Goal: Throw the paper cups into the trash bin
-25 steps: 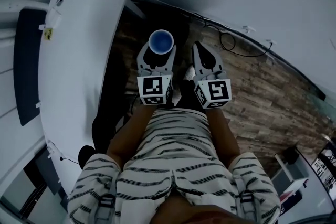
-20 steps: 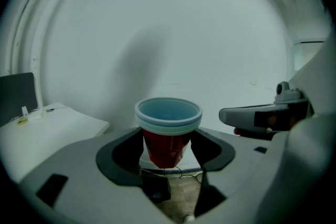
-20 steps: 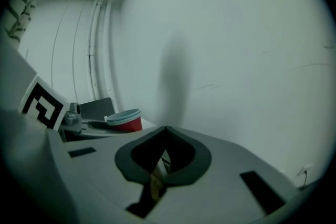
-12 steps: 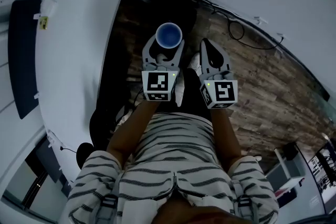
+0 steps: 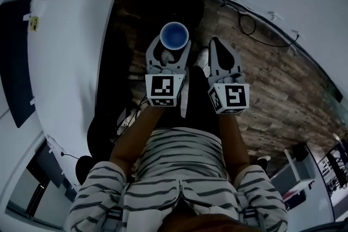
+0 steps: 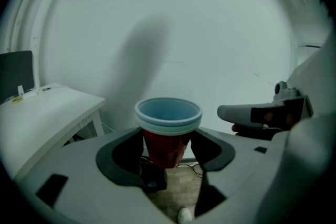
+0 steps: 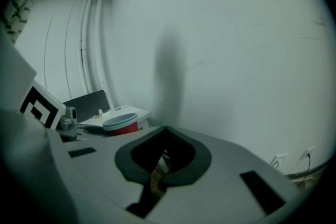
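My left gripper (image 5: 174, 45) is shut on a stack of red paper cups (image 5: 174, 36) with white rims and a blue inside, held upright over the wood floor. In the left gripper view the cups (image 6: 168, 128) stand between the two dark pads of the left gripper (image 6: 168, 140). My right gripper (image 5: 219, 47) is level with it on the right, shut, with nothing in it. In the right gripper view the tips of the right gripper (image 7: 166, 131) meet, and the cups (image 7: 121, 124) show at the left. No trash bin is clearly visible.
A white table (image 5: 70, 35) runs along the left, with a dark panel (image 5: 13, 62) beyond it. A white wall (image 6: 210, 34) stands close ahead. A black cable (image 5: 247, 24) loops on the wood floor (image 5: 272, 79) by the wall. Dark chair parts (image 5: 103, 127) sit beneath the table's edge.
Both grippers have drifted a little right and forward, away from the table, with the cups still held. The jaws have not changed.
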`<state>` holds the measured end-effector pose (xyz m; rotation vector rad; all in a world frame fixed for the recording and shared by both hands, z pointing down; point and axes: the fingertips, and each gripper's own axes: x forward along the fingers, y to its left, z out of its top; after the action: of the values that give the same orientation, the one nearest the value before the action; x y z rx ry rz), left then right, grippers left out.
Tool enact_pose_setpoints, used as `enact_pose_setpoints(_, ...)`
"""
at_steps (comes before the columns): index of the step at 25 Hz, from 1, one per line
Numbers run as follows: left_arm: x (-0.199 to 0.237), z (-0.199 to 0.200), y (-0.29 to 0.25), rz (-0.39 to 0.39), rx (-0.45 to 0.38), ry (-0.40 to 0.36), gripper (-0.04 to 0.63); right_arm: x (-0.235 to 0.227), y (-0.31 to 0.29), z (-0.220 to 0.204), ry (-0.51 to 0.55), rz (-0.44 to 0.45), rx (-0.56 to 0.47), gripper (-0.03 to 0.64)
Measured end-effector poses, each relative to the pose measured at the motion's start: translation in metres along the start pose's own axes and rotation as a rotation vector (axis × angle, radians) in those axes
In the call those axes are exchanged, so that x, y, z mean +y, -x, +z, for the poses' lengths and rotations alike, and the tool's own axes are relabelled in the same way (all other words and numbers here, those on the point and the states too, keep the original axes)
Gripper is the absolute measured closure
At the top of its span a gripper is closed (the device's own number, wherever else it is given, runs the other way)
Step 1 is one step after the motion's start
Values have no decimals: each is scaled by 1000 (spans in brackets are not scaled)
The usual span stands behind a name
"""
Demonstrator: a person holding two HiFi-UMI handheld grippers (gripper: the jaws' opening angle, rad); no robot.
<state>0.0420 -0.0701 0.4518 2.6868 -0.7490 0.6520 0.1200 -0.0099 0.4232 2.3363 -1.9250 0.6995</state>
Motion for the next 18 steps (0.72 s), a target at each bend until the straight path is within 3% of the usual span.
enact_pose_setpoints(18,8,-76,-48,-11,98,40,296,-18,-26,-73,-5,-19,89,606)
